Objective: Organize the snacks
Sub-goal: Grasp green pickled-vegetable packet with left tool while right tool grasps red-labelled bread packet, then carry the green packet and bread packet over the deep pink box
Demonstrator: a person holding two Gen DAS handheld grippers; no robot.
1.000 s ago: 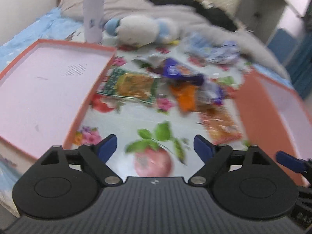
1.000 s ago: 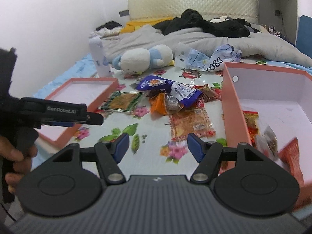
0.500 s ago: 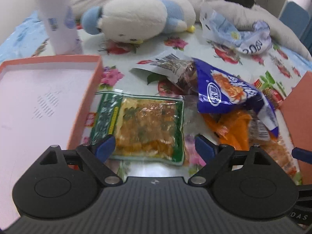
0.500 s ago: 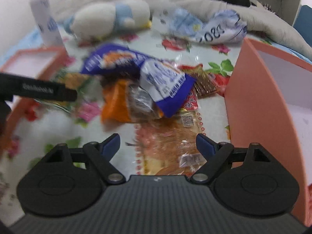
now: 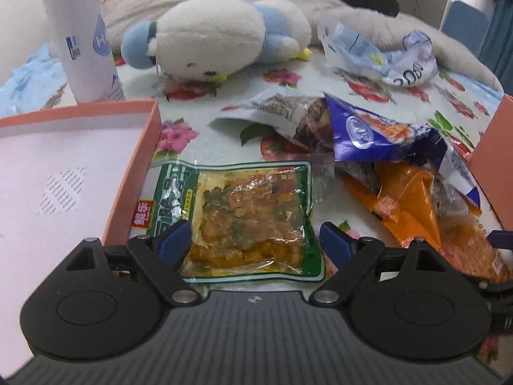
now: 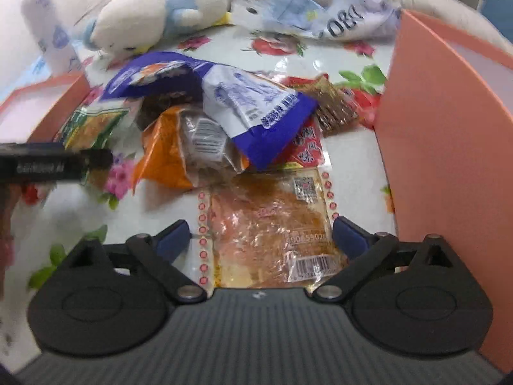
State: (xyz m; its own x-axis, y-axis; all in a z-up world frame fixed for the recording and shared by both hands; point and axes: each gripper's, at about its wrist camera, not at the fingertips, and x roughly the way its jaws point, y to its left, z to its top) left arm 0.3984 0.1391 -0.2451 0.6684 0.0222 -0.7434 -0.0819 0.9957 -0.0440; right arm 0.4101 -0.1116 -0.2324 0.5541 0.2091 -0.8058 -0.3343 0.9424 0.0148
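My left gripper (image 5: 255, 240) is open, its fingers on either side of a green-edged snack packet (image 5: 237, 218) lying flat beside the shallow pink tray (image 5: 128, 176). My right gripper (image 6: 261, 237) is open, straddling a clear orange snack packet (image 6: 269, 224) beside the deep pink box (image 6: 433, 160). Between them lies a pile: a blue-and-white bag (image 6: 243, 102), an orange packet (image 6: 166, 157) and a brown packet (image 6: 333, 106). The blue bag (image 5: 378, 134) and orange packet (image 5: 407, 199) also show in the left wrist view.
A white and blue plush toy (image 5: 218, 35), a tall white bottle (image 5: 83, 32) and a crumpled light-blue bag (image 5: 378, 54) lie behind the pile on the floral cloth (image 5: 208, 96). Grey bedding is at the back. The left gripper's body (image 6: 54, 163) shows in the right wrist view.
Both grippers have moved forward and down toward the snacks. The left now straddles the green packet, the right straddles the clear orange packet. Both stay open.
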